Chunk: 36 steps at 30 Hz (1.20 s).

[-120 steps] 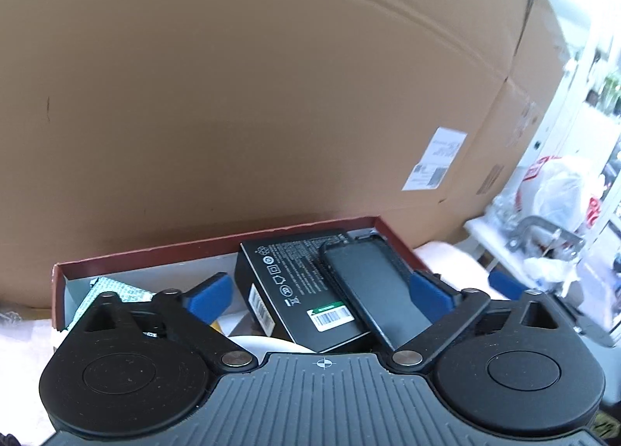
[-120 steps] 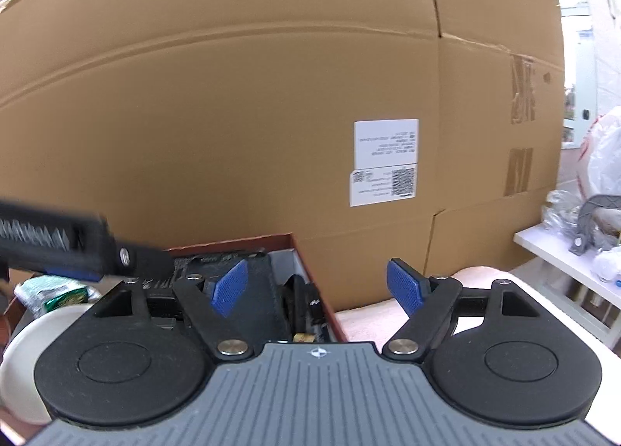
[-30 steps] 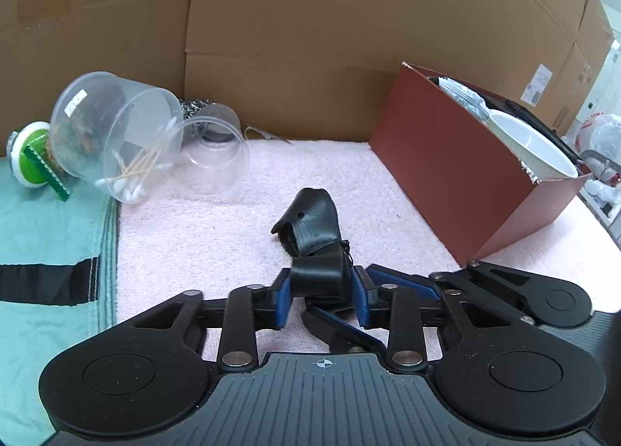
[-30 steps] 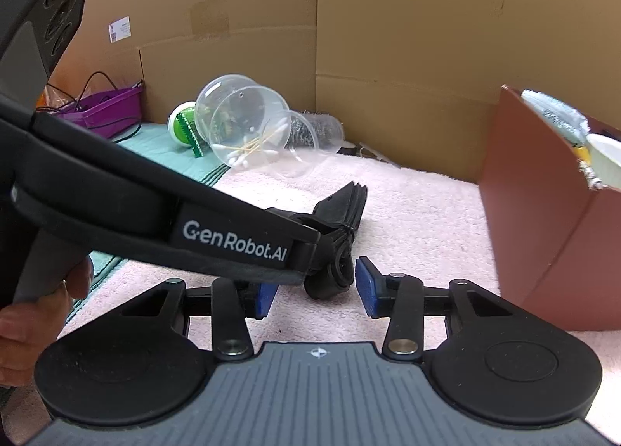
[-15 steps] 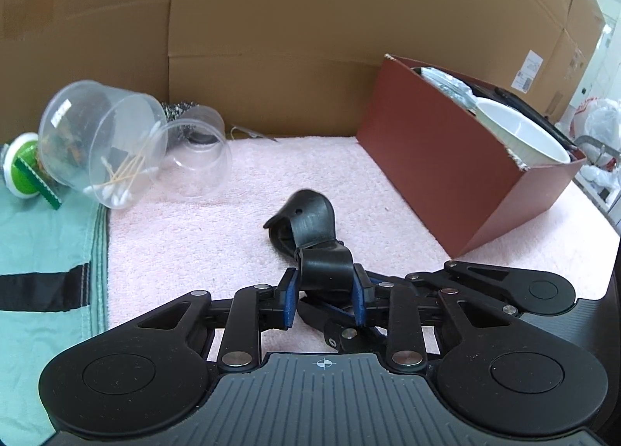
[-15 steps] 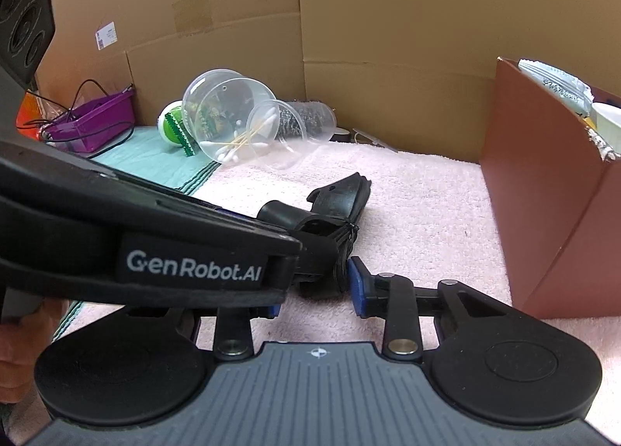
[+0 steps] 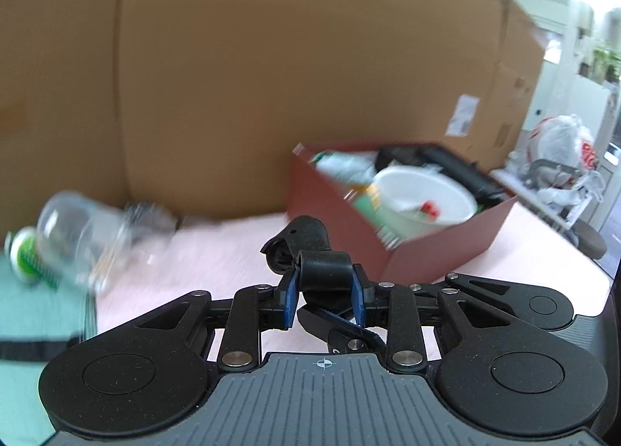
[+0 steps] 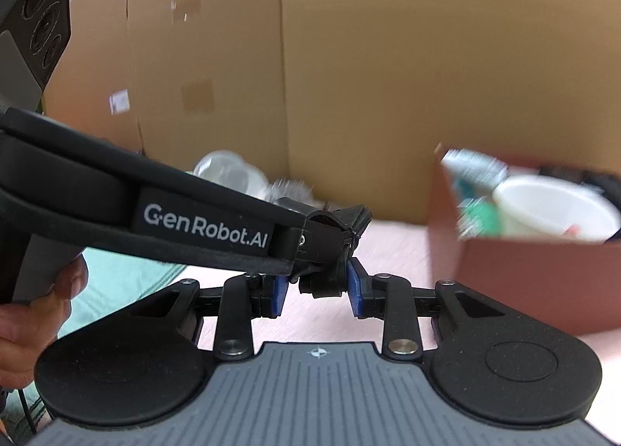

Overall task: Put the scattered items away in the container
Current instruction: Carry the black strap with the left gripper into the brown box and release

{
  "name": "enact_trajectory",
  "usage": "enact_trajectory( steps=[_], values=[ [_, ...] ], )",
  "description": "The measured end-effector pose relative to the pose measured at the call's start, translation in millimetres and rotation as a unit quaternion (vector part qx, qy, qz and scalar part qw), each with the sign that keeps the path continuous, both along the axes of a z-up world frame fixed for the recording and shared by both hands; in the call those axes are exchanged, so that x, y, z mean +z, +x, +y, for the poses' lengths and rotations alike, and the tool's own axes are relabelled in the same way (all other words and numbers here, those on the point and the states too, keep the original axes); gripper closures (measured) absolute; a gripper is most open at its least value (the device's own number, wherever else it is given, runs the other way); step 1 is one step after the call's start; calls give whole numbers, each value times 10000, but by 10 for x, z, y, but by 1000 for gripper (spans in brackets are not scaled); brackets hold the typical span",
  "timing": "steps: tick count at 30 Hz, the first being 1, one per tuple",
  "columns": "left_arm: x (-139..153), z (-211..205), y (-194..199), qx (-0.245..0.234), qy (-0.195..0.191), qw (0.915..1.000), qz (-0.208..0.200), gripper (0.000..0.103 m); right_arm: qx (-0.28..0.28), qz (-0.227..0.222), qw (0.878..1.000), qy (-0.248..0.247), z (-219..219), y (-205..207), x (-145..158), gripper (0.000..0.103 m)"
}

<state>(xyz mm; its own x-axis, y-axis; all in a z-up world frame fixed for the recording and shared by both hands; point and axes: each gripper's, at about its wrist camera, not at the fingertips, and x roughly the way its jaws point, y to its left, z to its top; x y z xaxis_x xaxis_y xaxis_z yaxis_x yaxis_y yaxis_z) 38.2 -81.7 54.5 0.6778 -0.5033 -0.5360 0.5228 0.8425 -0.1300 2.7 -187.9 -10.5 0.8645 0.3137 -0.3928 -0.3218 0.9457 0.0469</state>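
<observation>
Grip on the black object [image 7: 310, 252] is being shared by both tools. The left gripper [image 7: 325, 293] is pinching the object's cylindrical section, its blue-padded jaws clamped against either side. The right gripper [image 8: 315, 289] is closing on the lower end of the same object [image 8: 330, 252], with its jaws pressed in on it as well; the left tool's body, marked "GenRobot.AI", is crossing the right wrist view from the left. A hand [image 8: 35, 314] is wrapping that tool's handle at the left edge.

The object is sitting above the pink towel [image 7: 217, 263] covering the desk; whether its underside is touching the towel cannot be told. The red-brown box [image 7: 446, 248] is standing just beyond and to the right of the object, apart from it. Inside the box, a white bowl [image 7: 423, 194], a green-printed packet [image 7: 341, 166] and dark items towards the far side are showing.

To the left, a clear plastic cup [image 7: 77, 240] is lying on its side near a green-and-white item [image 7: 25, 260], both blurred. A teal cloth [image 7: 39, 322] is lying beside the towel. Cardboard sheets [image 7: 271, 77] are forming the backdrop.
</observation>
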Motion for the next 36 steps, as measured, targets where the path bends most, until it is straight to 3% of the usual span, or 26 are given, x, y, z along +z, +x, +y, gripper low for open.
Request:
enact_trajectory(
  steps=[6,11,20,28,30,32,33,36],
  values=[
    [333,-395,163,-466,-242,9984,-190,77,-379,-470,9982,-56,-356,-1,328,67],
    [428,-786,436,-861,-310,9956,-211,77,-828,-645,9944,-136,-654,172,497,66],
    [360,-1345,1044,-1222,-75,9924,-106,77,-1456,-332,9888,-3,-1089,807,537,65],
    [240,-1483,1469,-1201,55,9927,91,76,-1515,-18,9882,220,-1246,1328,488,63],
    [194,-1485,1552,-1181,42,9928,199,75,-1505,21,9883,235,-1277,1282,433,60],
    [145,-1474,1632,-1110,-2,9934,278,67,-1457,85,9889,271,-1297,1334,402,59],
    [126,-1458,1654,-1043,-37,9941,284,51,-1417,109,9894,282,-1306,1352,389,59],
    [104,-1359,1649,-712,-118,9974,73,22,-1394,28,9898,284,-1324,1309,390,58]
  ],
)
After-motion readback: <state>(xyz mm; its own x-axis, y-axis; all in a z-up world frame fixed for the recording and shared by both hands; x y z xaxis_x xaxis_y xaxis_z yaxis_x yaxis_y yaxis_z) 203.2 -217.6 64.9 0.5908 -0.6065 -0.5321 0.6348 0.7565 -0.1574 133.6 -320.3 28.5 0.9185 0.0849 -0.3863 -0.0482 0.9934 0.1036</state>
